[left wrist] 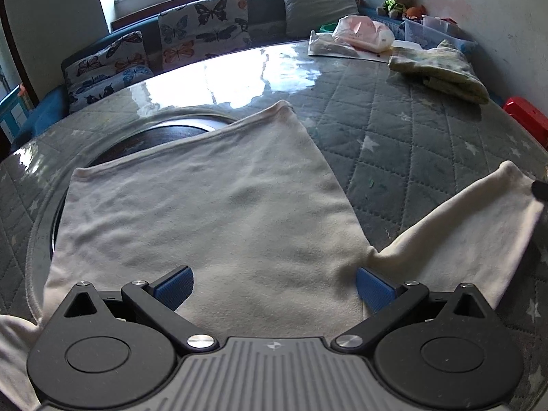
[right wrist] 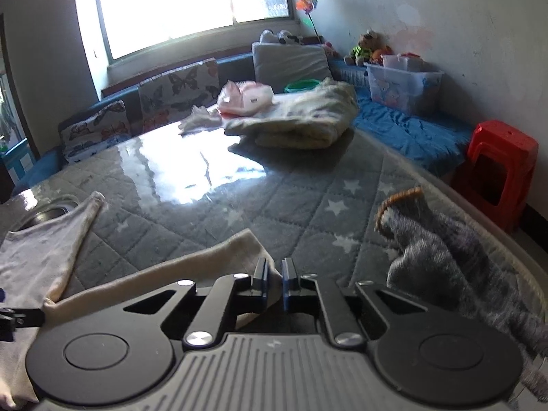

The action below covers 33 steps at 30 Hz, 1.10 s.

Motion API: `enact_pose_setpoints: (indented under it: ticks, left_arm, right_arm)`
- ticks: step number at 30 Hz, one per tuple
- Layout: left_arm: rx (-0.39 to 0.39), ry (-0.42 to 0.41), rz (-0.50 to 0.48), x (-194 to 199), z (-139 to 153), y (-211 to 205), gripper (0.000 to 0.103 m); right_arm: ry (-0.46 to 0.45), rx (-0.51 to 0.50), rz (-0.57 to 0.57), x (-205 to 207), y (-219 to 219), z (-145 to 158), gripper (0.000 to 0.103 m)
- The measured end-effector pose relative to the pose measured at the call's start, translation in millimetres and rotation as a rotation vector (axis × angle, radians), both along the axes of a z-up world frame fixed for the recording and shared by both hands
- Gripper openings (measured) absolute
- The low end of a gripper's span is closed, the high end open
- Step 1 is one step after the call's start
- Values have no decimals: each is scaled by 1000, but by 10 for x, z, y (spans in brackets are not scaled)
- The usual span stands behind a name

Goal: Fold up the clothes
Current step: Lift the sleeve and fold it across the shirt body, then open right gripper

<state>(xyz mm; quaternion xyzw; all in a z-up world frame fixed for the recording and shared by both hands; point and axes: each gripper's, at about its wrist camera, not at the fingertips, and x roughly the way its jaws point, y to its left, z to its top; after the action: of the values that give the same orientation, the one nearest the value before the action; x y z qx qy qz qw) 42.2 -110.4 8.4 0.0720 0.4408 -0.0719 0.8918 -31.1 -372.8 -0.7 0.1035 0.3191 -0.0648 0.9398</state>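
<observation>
- Left gripper (left wrist: pixel 274 287) hangs spread over the cream long-sleeved cotton shirt (left wrist: pixel 212 212); right gripper (right wrist: pixel 274 282) is clenched at its sleeve cuff (right wrist: pixel 239 250).
- Shirt lies flat on the grey quilted star-print table (left wrist: pixel 394 144); bare cloth stretches toward twelve o'clock.
- Only the right wrist view shows the grey knitted garment (right wrist: pixel 445 257) at three o'clock.

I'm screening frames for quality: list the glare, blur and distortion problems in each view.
Left wrist view: window glare whitens the glossy table cover behind the white shirt; fisheye bends the table edge; corners vignetted. Right wrist view: the window is blown out, its reflection washes out the table's middle, and the grey knit garment at right looks soft.
</observation>
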Motion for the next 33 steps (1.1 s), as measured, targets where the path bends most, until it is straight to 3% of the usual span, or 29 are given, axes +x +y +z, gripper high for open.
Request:
enact_pose_setpoints:
  ticks: [19,25,33]
  left_arm:
    - [-12,1,-2,-55,78,97,103]
    - [-54,-48,35,-166,299,467,103]
    - [-105,-110,185,-348,500,1241,103]
  right_arm:
    - [-164,4,121,-182,341,643,5]
    - [-208,0,205,-248,614,894,5]
    - [-253,-19,390,-285,1307,1163,5]
